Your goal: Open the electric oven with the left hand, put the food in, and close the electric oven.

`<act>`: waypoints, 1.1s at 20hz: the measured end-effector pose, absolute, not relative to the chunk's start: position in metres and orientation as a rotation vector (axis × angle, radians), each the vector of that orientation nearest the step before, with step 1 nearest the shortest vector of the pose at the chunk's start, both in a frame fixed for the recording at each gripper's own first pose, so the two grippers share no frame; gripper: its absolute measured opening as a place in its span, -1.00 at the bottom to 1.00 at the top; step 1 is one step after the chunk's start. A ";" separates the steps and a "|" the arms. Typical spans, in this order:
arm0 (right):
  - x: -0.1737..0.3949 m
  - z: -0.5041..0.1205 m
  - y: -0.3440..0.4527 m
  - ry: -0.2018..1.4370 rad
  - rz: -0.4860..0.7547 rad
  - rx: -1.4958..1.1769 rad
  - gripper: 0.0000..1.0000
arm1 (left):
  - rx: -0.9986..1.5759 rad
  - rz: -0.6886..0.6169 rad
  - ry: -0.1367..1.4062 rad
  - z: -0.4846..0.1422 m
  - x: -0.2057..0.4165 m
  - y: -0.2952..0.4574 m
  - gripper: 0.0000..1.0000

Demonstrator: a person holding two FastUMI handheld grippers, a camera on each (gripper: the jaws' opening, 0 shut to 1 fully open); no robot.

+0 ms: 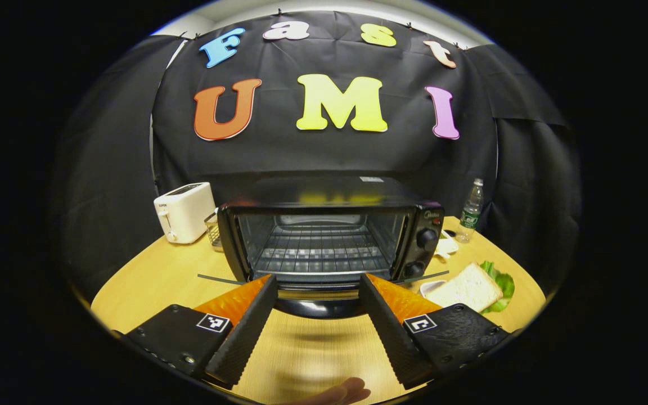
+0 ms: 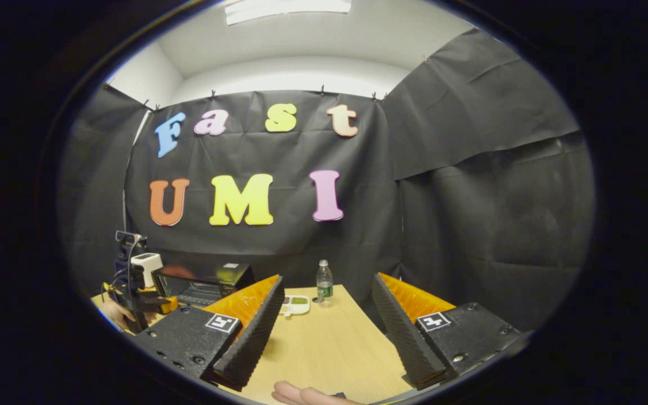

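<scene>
Place: a recording booth set up like a kitchen
Walls: black cloth (image 2: pixel 470 169) pinned up
Table (image 1: pixel 149 281): toaster (image 1: pixel 184 212), oven (image 1: pixel 329 236), bread (image 1: pixel 467 288), water bottle (image 1: pixel 471 211)

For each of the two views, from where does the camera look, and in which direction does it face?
Left gripper view: rides on the left gripper, low over the table, facing the open oven; its own spread fingers and a fingertip show.
Right gripper view: rides on the right gripper, farther right, facing the water bottle and the wall; its own spread fingers and a hand show, with the left gripper far off.
Shared: oven, table, water bottle.
</scene>
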State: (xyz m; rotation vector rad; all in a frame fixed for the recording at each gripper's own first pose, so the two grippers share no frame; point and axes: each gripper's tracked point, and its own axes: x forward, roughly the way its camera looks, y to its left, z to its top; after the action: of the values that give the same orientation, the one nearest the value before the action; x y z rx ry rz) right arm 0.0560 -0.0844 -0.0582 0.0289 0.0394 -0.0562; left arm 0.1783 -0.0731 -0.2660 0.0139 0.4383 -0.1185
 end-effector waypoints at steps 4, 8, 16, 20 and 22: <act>0.054 -0.064 -0.080 0.053 -0.043 0.042 0.92 | 0.017 -0.118 0.418 -0.287 0.157 -0.071 0.93; 0.053 -0.071 -0.083 0.068 -0.050 0.047 0.92 | 0.036 -0.114 0.446 -0.313 0.137 -0.075 0.92; 0.049 -0.076 -0.083 0.075 -0.057 0.046 0.99 | 0.014 -0.117 0.565 -0.360 0.119 -0.079 0.87; 0.053 -0.080 -0.084 0.088 -0.065 0.046 0.99 | 0.013 -0.125 0.522 -0.347 0.119 -0.078 0.86; 0.062 -0.082 -0.084 0.097 -0.070 0.036 0.92 | -0.012 -0.148 0.440 -0.320 0.118 -0.080 0.87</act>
State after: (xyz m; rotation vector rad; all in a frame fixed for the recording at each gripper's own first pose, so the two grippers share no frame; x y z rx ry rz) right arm 0.0620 -0.0843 -0.0823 0.0358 0.0965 -0.0704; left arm 0.1176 -0.0803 -0.3202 -0.0122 0.4405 -0.1477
